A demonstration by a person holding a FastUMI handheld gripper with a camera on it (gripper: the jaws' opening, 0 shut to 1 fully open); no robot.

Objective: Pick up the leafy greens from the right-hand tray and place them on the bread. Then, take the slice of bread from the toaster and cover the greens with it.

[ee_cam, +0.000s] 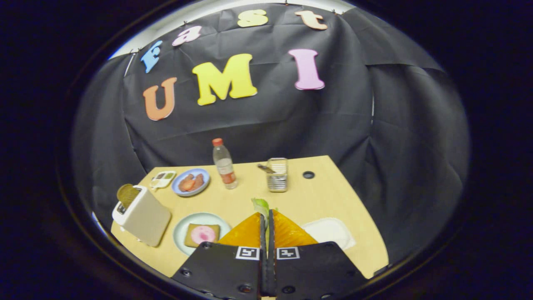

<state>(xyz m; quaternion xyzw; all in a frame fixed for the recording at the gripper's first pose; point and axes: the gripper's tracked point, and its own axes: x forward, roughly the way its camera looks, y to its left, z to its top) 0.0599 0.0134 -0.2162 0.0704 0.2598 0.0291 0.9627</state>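
Fingers (267, 216) pinched together on the greens (260, 205), held above the counter (245, 196), right of the plate (182, 232) with bread (202, 234). Greens look light, limp and tearable: hold near the stem. Toaster (143, 216) slice (127, 194) left of the plate

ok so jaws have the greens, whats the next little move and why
Probably carry the leafy greens over to the bread on the pale plate. The gripper is shut on them, lifted off the white tray, and the bread beside the toaster carries no greens.
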